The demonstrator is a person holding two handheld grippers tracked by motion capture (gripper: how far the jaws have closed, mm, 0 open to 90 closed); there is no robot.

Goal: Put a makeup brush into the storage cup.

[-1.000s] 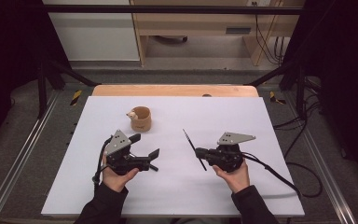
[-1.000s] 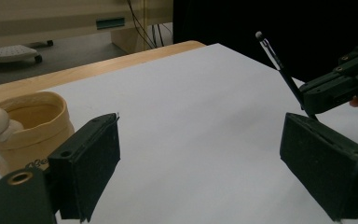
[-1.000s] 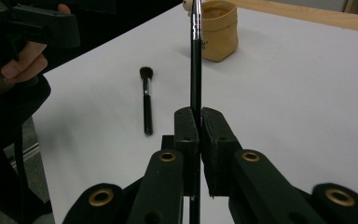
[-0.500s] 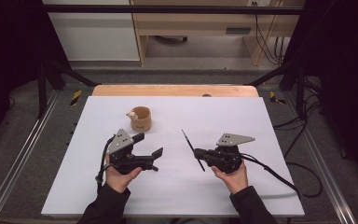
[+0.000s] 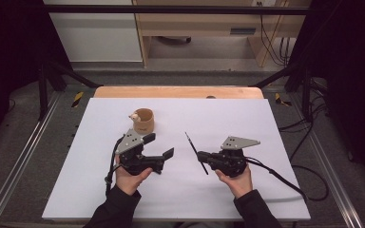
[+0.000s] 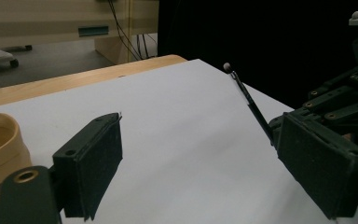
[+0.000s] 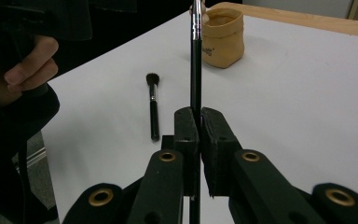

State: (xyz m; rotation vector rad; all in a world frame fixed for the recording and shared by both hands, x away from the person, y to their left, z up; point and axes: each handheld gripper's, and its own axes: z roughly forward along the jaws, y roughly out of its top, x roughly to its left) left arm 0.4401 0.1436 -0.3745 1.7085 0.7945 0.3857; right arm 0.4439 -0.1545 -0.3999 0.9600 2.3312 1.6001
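Brush (image 7: 196, 70) clamped in R gripper (image 7: 199, 135) (L gripper (image 6: 191, 154) open).

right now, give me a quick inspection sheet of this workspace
surface: white sheet over a wooden table, flat and dry.
job's things: thin black brush clamped in the right gripper; tan pouch stands upright at the back left.
clutter: a second makeup brush lies flat on the sheet, seen in the right gripper view.
grippers: right gripper shut on the thin black brush; left gripper open, nothing between its jaws.
cables: one cable trails from the right gripper across the sheet's right edge; more cables on the floor at the right.
surroundings: metal frame rails, wooden furniture behind the table.
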